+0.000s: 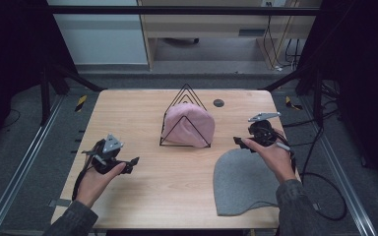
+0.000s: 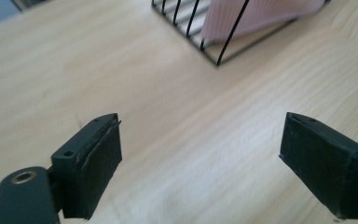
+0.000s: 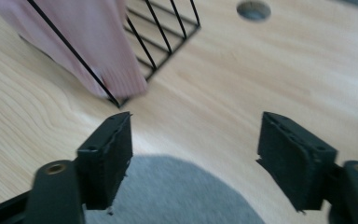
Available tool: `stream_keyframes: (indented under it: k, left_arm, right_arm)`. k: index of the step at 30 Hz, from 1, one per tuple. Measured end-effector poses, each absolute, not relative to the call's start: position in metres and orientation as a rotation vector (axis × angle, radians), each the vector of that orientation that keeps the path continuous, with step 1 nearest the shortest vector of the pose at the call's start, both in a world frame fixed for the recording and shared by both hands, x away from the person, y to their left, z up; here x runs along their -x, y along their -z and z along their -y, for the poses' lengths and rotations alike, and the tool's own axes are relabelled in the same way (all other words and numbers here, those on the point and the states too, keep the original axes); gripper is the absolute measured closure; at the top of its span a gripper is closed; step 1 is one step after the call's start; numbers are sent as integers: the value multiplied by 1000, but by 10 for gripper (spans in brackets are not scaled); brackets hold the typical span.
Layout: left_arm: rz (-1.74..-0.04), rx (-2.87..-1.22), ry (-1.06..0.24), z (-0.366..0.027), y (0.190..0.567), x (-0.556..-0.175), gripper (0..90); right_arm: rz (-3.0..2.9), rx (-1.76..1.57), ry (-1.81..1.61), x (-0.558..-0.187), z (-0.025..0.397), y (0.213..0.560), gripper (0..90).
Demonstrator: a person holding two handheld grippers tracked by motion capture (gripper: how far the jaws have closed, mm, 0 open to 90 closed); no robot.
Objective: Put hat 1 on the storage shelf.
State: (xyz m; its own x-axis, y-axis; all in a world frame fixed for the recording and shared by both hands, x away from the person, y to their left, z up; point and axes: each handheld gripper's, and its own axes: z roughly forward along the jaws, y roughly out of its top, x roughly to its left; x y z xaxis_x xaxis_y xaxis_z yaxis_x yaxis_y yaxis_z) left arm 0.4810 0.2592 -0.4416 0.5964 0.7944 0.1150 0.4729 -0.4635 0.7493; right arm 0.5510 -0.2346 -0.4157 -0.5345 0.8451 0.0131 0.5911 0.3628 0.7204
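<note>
Jaws stood wide apart on both my grippers, nothing between them. Left gripper (image 1: pixel 134 161) hung well left of the rack (image 1: pixel 186 120); right gripper (image 1: pixel 237 141) just right of it, over the grey hat (image 1: pixel 241 182). Pink hat (image 1: pixel 189 125) sat in the rack.

- Worktop (image 1: pixel 142 187): pale wood grain, smooth, faint sheen.
- Pink cloth (image 1: pixel 189 125): soft fine-ribbed knit.
- Grey cloth (image 1: pixel 241 182): matt, felt-like.
- Rack (image 1: pixel 186 96): thin black metal wire.
- Claw pads (image 2: pixel 100 161): matt black, rough-edged.
</note>
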Motion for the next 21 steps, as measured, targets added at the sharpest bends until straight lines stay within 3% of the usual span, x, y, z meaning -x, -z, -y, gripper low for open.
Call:
stream_keyframes:
  k: [2, 8, 21]
  left_arm:
    - [-1018, -2159, -568, -273, 450, -468, 101]
    - [-1043, -2184, -550, -285, 457, -448, 99]
    - [-1100, -2162, -561, -294, 459, -453, 100]
  right_arm:
    - [-2281, -1287, -938, -550, 247, 429, 373]
    - [-2300, -1352, -887, -546, 265, 453, 460]
    - [-2290, -1439, -783, -539, 286, 486, 379]
